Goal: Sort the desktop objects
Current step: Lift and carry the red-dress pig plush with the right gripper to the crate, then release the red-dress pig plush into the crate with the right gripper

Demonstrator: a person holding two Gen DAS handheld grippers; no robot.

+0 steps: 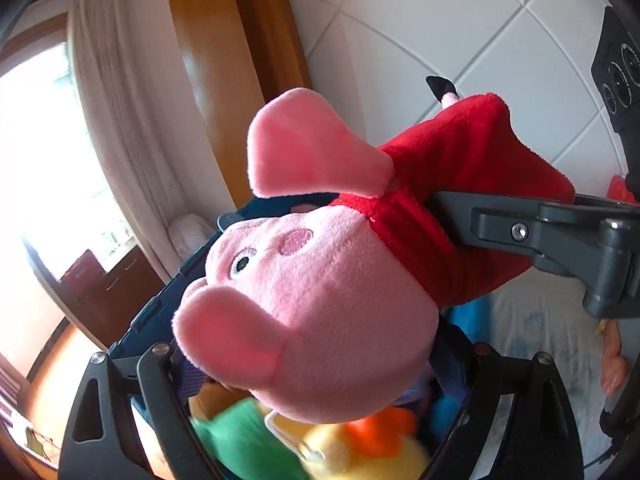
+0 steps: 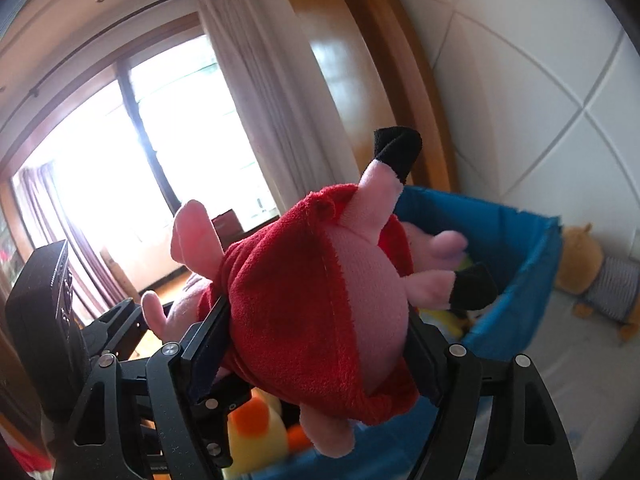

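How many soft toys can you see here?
At least 4: the pink pig held over the blue bin, a yellow duck and green toy inside it, a brown plush beside it. More may be hidden.

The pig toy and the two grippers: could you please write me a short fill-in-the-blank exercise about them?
1. The pig toy wears a dress of ___ colour.
2. The right gripper is shut on the pig's ___.
3. Below the pig stands a fabric bin of ___ colour.
4. Both feet of the pig are ___ in colour.

Missing words: red; body; blue; black
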